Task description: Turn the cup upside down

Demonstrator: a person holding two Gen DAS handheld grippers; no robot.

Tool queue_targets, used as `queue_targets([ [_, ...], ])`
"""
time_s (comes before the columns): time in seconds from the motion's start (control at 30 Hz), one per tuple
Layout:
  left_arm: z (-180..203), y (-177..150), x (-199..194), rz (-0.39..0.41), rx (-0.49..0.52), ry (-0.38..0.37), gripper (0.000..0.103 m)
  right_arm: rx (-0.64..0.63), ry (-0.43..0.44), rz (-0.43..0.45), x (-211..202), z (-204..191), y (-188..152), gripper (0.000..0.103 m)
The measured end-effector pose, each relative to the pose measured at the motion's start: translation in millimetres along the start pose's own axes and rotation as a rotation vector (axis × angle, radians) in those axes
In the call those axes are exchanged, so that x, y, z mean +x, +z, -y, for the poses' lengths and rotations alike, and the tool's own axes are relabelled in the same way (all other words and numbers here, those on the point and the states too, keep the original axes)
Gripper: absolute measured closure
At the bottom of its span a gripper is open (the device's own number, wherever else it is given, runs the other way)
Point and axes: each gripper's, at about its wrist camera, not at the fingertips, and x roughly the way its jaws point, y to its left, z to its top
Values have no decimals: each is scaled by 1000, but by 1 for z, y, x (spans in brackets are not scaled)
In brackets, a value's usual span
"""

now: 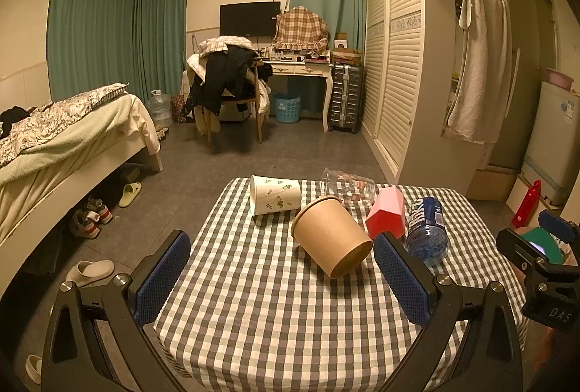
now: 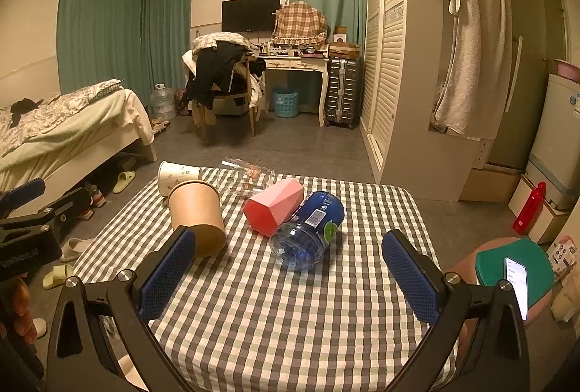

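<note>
Several cups lie on their sides on the checked table: a brown paper cup, a white flowered paper cup, a clear glass and a pink faceted cup. My left gripper is open and empty, just short of the brown cup. In the right wrist view the brown cup lies left, the pink cup in the middle. My right gripper is open and empty, near a blue water bottle.
The blue bottle lies on its side at the table's right. A bed stands to the left with shoes and slippers on the floor. A wardrobe stands to the right. A stool with a phone is at the right.
</note>
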Motion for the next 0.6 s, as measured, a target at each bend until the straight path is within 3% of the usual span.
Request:
queue_targets([
  [0.6, 0, 0, 0, 0, 0, 1, 0, -1, 4, -2, -1, 1, 0, 0],
])
